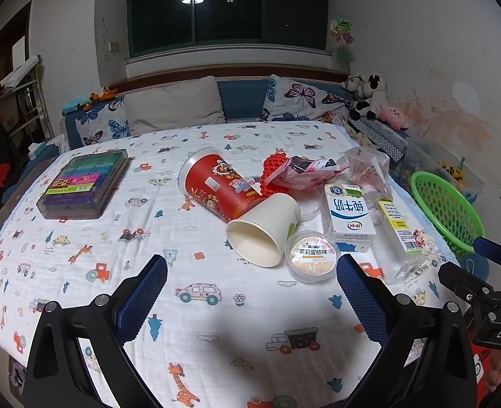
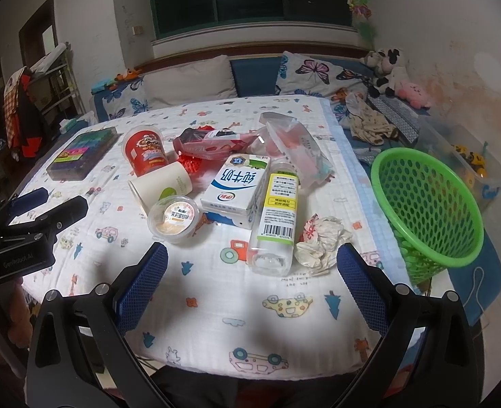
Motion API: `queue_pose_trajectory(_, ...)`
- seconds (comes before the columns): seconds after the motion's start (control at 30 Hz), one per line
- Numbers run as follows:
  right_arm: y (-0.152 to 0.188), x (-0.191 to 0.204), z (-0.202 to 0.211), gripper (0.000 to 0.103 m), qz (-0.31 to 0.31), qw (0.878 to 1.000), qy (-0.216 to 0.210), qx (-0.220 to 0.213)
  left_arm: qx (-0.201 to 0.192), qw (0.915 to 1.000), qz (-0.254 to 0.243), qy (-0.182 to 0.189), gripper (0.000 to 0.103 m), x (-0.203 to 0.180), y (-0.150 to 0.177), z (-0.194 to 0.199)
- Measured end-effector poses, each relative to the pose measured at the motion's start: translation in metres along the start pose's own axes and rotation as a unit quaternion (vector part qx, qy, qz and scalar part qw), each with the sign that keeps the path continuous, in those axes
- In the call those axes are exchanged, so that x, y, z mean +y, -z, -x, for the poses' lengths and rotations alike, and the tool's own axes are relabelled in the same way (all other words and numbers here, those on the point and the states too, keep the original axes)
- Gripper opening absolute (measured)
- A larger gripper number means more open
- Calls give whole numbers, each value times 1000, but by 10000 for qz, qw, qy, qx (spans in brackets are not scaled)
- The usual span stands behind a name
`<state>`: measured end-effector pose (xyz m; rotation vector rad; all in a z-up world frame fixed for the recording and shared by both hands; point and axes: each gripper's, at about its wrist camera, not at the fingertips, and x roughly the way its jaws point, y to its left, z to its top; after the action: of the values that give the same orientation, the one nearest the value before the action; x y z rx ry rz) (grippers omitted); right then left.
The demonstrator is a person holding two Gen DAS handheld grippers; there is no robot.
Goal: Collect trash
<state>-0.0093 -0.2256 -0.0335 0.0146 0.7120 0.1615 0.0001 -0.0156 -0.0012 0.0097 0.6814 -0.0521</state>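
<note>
Both tools were held spread and empty: the left gripper (image 1: 252, 292) low in its frame, the right gripper (image 2: 252, 282) likewise. The trash was clustered mid-frame on the printed cloth (image 1: 80, 238): red cup (image 1: 221, 183), paper cup (image 1: 264, 233), milk carton (image 2: 237, 187), clear bottle (image 2: 277, 214), crumpled tissue (image 2: 322, 241). The green basket (image 2: 430, 204) was seen at right, tilted; a marker case (image 1: 84, 183) lay upper left, well apart.
</note>
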Motion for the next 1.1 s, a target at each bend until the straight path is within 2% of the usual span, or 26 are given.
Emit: queue_pose_trajectory(1.1,1,-2,0,99,-29,10000,26,4,-21,10000,-49,54,97,-6,-1,0)
